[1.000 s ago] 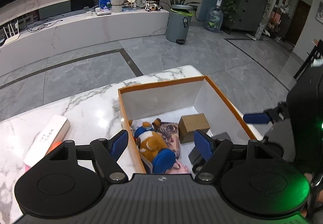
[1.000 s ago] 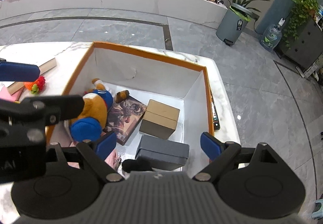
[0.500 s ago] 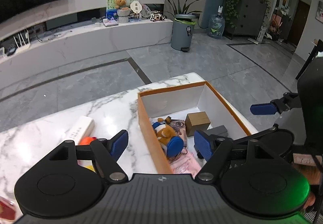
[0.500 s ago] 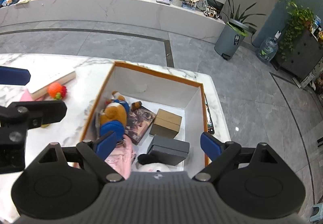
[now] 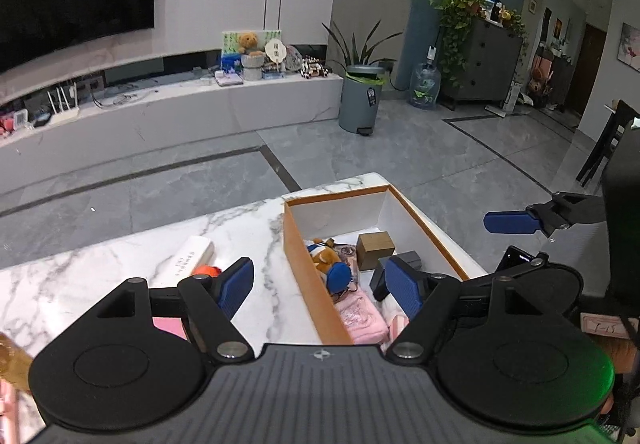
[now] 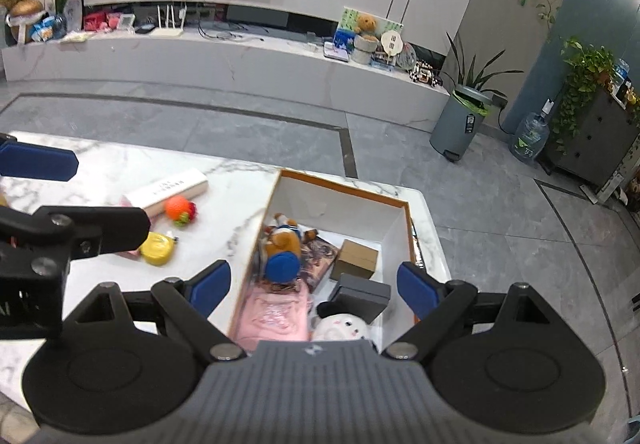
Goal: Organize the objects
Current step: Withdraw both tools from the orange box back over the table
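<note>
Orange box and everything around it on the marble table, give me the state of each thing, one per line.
Orange box: open, no lid, part filled.
Plush bear: lying inside the box.
Brown carton: closed, inside the box.
Grey case: closed, inside the box.
Pink pouch: flat, inside the box.
White long box: closed, out on the table.
Left gripper: open, empty.
Right gripper: open, empty.

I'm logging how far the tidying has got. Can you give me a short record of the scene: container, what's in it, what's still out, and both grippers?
container: orange-rimmed box on marble table
in box: plush bear, brown box, grey box, pink pouch
on table: long white box, orange toy, yellow round case
left gripper: open, empty
right gripper: open, empty
</note>
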### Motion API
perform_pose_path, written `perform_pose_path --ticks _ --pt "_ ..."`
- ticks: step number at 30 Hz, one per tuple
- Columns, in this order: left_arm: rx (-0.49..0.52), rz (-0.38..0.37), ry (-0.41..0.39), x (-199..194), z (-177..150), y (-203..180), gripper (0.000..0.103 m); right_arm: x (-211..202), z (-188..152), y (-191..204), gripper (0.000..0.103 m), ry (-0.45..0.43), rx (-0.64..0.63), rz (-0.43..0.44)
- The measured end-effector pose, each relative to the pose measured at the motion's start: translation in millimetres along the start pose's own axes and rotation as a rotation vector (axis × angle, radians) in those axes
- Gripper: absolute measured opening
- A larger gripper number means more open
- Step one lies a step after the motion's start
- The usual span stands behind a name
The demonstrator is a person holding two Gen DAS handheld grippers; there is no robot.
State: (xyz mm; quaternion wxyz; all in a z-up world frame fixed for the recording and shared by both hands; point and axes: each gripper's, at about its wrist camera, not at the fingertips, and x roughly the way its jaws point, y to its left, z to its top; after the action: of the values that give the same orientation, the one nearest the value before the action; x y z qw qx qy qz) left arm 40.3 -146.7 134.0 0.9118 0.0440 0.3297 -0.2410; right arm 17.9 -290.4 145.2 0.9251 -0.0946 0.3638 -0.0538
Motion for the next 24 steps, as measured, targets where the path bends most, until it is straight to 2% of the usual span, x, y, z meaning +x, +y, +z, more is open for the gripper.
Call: perform_pose_path --ticks 8,15,19,24 --pt "0.017 0.048 -0.053 -54 0 6 0.086 -65 2 20 0.091 -0.099 0.009 0.038" --pt "0.056 0.131 -0.072 -79 3 9 0.088 -94 10 37 0.091 -0.160 -0.002 0.085" --pt "0.059 0.163 -0.083 -77 1 20 0.089 -90 23 50 0.091 -0.173 -0.032 0.094" --pt "0.019 0.198 -0.063 -45 8 61 0.089 -49 46 75 0.092 -0.164 -0.057 0.118"
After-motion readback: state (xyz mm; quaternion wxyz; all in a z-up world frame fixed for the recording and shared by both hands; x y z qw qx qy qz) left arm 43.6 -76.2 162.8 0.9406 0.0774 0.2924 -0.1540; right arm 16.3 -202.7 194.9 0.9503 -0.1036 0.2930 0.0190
